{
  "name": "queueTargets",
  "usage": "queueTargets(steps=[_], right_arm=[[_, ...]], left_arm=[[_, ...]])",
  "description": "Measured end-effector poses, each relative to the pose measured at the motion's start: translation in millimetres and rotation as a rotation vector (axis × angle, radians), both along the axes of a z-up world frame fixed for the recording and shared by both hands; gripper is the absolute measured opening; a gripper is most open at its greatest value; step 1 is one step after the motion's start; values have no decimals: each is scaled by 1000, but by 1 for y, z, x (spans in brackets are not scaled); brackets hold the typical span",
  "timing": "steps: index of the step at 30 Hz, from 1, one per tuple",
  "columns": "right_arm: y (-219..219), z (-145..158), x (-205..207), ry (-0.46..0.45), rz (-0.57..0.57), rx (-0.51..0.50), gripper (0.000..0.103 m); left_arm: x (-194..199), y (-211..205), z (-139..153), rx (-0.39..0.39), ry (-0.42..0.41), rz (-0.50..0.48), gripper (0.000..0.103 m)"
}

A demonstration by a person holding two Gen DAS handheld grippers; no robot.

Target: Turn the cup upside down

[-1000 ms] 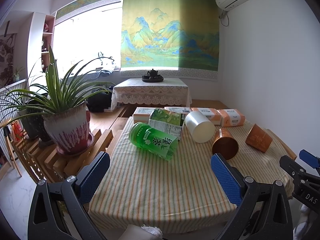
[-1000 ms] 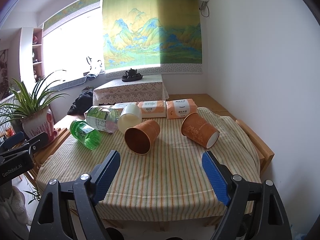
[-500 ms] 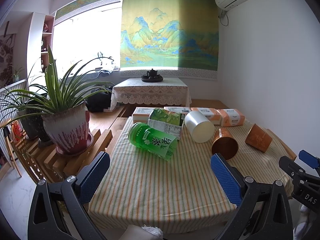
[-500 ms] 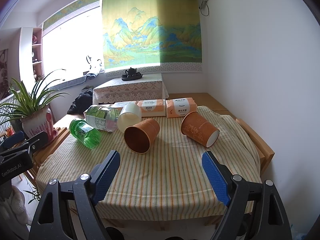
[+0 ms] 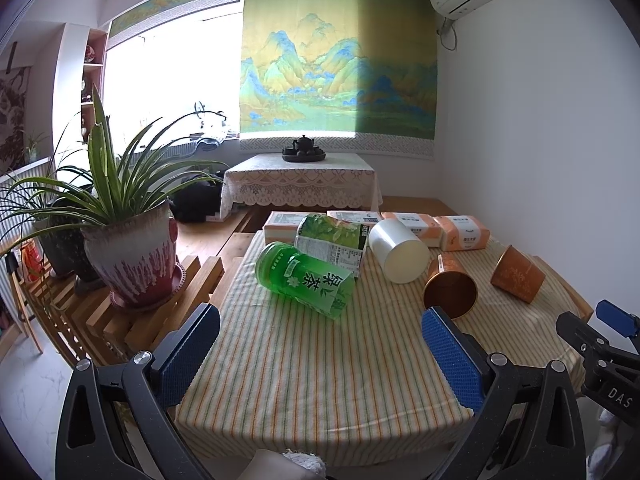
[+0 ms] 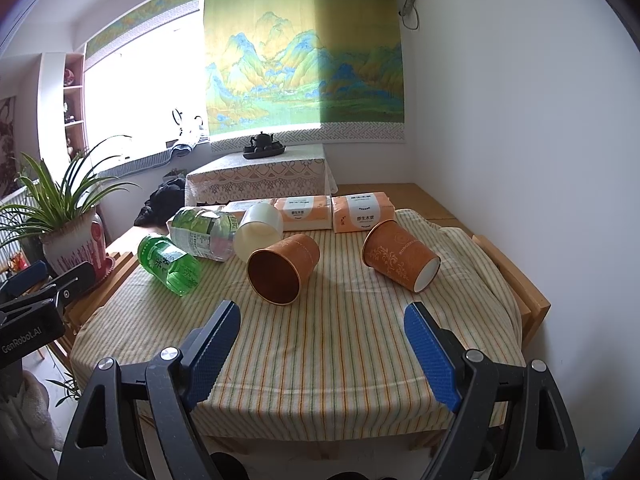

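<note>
Toward the left edge of the striped tabletop (image 6: 320, 344) a green bottle (image 6: 170, 264) lies on its side, with a clear labelled bottle (image 6: 202, 234) and a white cup (image 6: 260, 228) behind it. Near the middle an orange cup (image 6: 282, 266) lies toppled, mouth toward the near edge; a second orange cup (image 6: 400, 258) lies toward the right edge, so each probably needs lifting and turning. Tissue packs (image 6: 360, 212) line the far edge. The left tongs (image 5: 320, 360) and the right tongs (image 6: 322, 350) hover level off the near edge, spread wide, holding nothing.
</note>
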State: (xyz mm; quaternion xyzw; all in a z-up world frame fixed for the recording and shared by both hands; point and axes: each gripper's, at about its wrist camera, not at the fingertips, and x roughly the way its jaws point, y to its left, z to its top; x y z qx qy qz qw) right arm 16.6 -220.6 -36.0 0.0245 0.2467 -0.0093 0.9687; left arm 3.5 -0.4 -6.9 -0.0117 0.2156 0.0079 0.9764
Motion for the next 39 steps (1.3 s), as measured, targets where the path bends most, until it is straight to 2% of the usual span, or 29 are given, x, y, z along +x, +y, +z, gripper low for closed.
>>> queueTargets(steps=[22,39], right_arm=[[-4,-9,18,39,-2,23,81],[-16,-15,70,121,29,83,81]], left_arm=[[13,4,-9,4,29,-6,102],[23,7,-18,17,60,-12,102]])
